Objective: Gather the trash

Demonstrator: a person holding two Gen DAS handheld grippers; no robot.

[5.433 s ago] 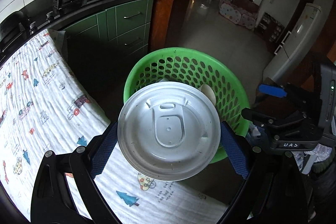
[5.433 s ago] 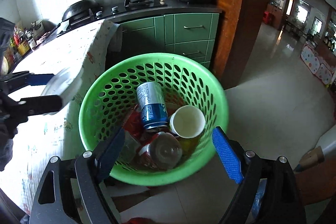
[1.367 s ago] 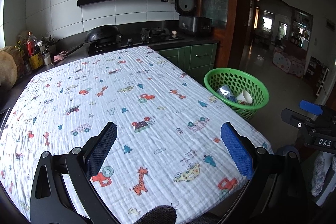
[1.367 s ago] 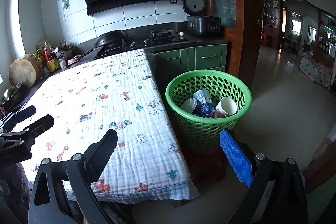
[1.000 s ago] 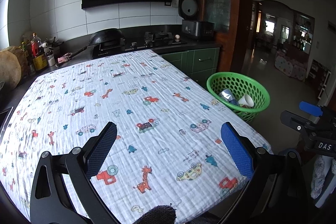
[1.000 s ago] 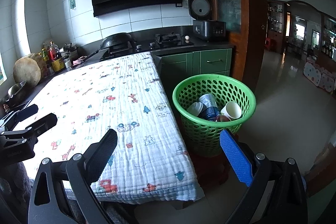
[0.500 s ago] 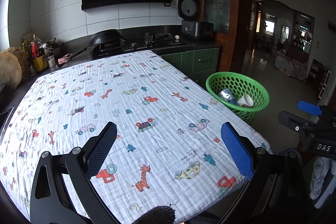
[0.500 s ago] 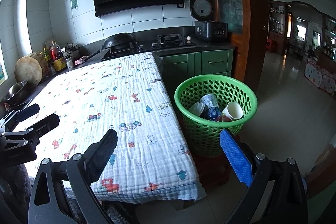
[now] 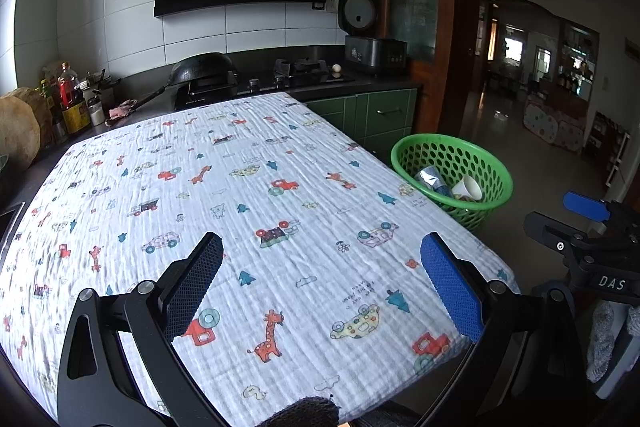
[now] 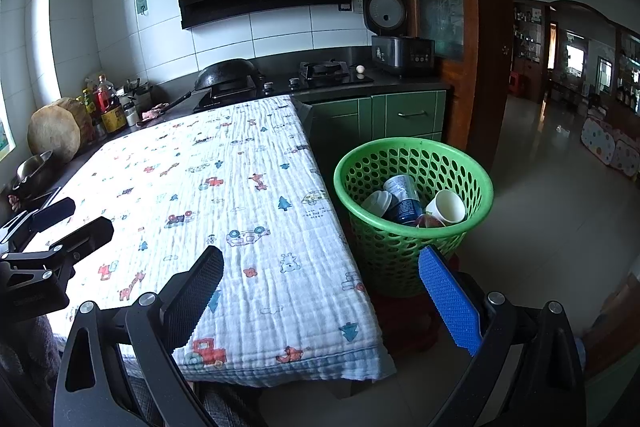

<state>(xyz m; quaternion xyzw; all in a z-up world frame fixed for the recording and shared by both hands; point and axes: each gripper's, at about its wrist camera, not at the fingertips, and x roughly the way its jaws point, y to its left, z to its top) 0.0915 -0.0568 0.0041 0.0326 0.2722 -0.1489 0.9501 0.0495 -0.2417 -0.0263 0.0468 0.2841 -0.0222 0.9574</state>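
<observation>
**Trash gathered in the basket; both grippers spread and empty**

A table covered by a white cloth [image 9: 256,195] printed with cars, giraffes and trees is seen from both wrist cameras. No loose item is seen on the cloth.

The green basket [image 10: 414,153] is stood on the floor just beside the table's right edge, in front of the green cabinets [image 10: 400,117]. Inside the basket, a blue-and-white can [image 10: 404,201] is seen leaning near the middle, a white paper cup [image 10: 446,207] is lying on its side to the right of the can with its mouth turned outward, and a white lid [image 10: 378,203] is lodged against the can's left. Something red is glimpsed beneath the cup, too small to be identified.

The left gripper [image 9: 322,269] is held above the near part of the cloth, its jaws spread wide with nothing between them. The right gripper [image 10: 320,281] is held near the table's right front corner, short of the basket, likewise spread and empty.

Behind the table, a counter is seen carrying a black wok [image 10: 228,71], a stove [image 10: 324,69] and a rice cooker [image 10: 394,37] with its lid raised; bottles [image 10: 106,103] are grouped at the counter's left end.
</observation>
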